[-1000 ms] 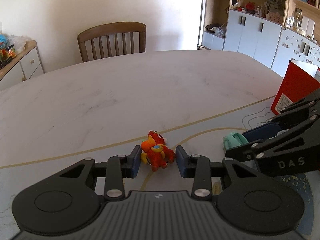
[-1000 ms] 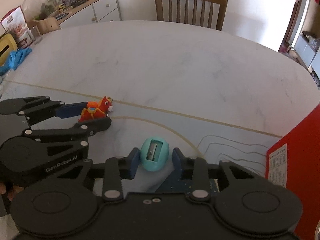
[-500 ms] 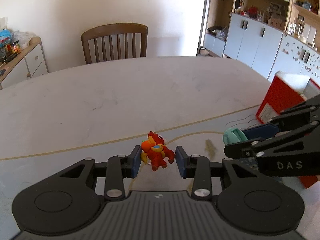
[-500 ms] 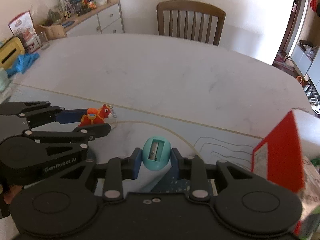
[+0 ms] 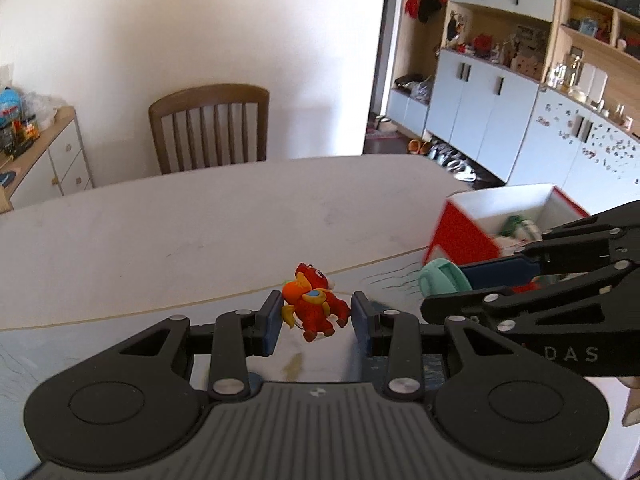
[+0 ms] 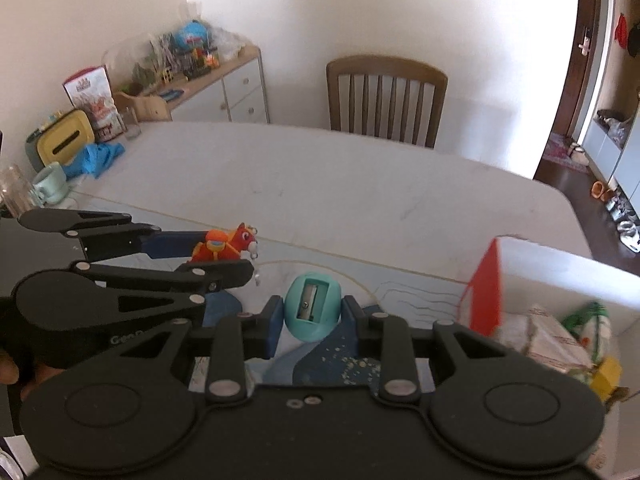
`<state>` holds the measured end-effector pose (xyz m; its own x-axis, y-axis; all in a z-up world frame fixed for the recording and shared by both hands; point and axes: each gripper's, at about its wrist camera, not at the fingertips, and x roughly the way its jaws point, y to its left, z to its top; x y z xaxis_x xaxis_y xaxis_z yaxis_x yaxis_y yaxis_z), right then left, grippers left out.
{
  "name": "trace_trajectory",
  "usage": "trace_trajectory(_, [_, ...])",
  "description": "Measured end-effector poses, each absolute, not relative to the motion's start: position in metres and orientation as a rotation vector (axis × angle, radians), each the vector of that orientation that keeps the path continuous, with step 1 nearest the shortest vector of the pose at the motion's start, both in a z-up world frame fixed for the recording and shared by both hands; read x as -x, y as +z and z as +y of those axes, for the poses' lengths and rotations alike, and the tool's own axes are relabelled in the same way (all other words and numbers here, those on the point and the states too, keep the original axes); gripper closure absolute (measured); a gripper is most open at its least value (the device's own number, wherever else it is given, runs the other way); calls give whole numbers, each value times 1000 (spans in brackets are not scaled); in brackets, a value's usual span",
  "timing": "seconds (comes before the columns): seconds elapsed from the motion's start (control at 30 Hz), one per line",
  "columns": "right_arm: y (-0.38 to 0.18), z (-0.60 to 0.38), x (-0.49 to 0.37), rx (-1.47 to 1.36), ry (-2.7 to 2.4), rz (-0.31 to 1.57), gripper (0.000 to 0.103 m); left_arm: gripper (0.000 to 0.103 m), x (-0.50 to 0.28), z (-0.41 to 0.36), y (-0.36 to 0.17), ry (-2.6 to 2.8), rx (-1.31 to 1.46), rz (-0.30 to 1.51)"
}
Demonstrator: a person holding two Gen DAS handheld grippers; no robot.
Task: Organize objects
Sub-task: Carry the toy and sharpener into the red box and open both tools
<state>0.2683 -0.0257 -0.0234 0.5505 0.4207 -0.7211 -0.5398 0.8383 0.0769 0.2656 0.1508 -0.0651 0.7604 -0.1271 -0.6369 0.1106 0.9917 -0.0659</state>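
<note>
The left claw (image 5: 314,320) is clenched on a red toy (image 5: 311,307), its blue pads pressing the figure's flanks, and the toy hangs clear above the tabletop (image 5: 200,232). The right claw (image 6: 310,314) is likewise clamped on a teal sharpener (image 6: 311,307), gripped across its rounded sides with the blade slot facing the camera. Both pieces look bound for the red box (image 6: 486,292) to the right, whose open top shows packets and other small items already inside. To do this step well, I would judge that the right claw should go first, since it is nearer the box: carry the sharpener over the near wall, high enough that the pads do not catch the rim, and let go only once it is over a free patch of the contents. The toy is lumpy and pinched at a narrow part, so it may swivel; level, unhurried travel would help, with its cord kept off the rim. The two claws sit side by side, left just beside right, both pointing forward and slightly down across the tabletop; they should cross the box one at a time to avoid knocking together.
</note>
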Motion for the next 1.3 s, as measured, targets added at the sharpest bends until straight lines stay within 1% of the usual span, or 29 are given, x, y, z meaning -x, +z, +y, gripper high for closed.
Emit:
trace_trajectory(0.3, [1, -89, -249, 123, 552, 751, 74, 67, -252, 94, -33, -171, 9, 682])
trace_trajectory(0.53, [4, -140, -244, 105, 512, 728, 74, 67, -253, 36, -23, -228, -19, 675])
trace_trajectory(0.97, [-9, -247, -255, 46, 369, 731, 74, 67, -281, -62, -32, -304, -74, 699])
trace_trajectory(1.3, [-33, -302, -279, 26, 284, 772, 73, 67, -315, -112, -47, -334, -119, 731])
